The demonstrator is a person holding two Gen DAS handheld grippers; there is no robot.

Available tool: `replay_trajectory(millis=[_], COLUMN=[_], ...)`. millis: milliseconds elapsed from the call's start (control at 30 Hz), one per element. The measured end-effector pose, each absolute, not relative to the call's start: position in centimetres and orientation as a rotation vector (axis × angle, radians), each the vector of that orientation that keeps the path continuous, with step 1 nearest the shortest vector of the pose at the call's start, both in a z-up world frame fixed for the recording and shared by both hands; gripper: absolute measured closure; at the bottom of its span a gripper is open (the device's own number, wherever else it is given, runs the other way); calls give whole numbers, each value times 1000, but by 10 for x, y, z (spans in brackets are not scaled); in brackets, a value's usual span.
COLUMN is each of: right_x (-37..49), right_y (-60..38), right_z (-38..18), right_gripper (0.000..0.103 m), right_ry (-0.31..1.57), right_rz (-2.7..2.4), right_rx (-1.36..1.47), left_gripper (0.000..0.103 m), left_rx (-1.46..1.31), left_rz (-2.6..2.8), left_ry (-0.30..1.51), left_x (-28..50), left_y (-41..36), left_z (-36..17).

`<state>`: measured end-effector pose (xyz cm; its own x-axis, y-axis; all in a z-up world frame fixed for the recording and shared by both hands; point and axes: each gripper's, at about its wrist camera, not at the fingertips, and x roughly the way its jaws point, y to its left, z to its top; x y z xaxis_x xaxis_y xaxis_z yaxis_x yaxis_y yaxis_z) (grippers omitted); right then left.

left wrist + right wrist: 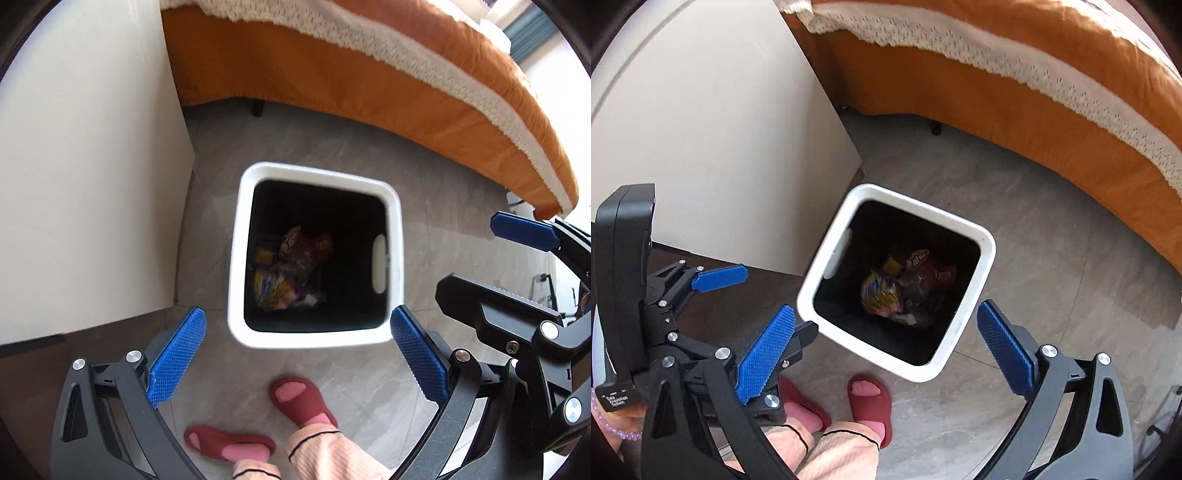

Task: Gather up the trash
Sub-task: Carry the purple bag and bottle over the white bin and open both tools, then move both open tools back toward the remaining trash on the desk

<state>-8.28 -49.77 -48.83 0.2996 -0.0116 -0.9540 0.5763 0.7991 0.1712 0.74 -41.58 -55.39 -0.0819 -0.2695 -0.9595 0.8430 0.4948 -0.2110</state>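
A white square trash bin (236, 258) with a black inside stands on the grey floor, seen from above in both views (960, 325). Crumpled colourful snack wrappers (288, 269) lie at its bottom, also in the right wrist view (901, 291). My left gripper (297, 354) is open and empty, hovering above the bin's near rim. My right gripper (884, 347) is open and empty, also above the near rim. The right gripper's blue pads (524, 227) show at the right of the left wrist view. The left gripper (738, 295) shows at the left of the right wrist view.
A white cabinet (85, 177) stands left of the bin. A bed with an orange cover and white lace throw (369, 81) runs behind and to the right. The person's feet in red slippers (303, 400) stand just in front of the bin.
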Motion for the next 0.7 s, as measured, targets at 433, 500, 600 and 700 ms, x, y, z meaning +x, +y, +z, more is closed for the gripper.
replay_trajectory(millis=[433, 500, 600, 700], right_x=[-86, -82, -72, -60], right_y=[-467, -459, -447, -433], right_z=[-309, -278, -235, -198], right_gripper=[5, 5, 5, 5], right_ry=[1003, 957, 895, 840], right_rz=[-386, -361, -321, -267], right_rx=[469, 433, 377, 342], left_gripper=[5, 5, 5, 5], left_rx=[415, 385, 336, 299], left_rz=[-1011, -1005, -989, -966], left_ry=[1137, 1094, 1029, 969], left_x=[0, 1, 4, 5], left_y=[-378, -369, -353, -335], left_z=[-361, -328, -282, -242])
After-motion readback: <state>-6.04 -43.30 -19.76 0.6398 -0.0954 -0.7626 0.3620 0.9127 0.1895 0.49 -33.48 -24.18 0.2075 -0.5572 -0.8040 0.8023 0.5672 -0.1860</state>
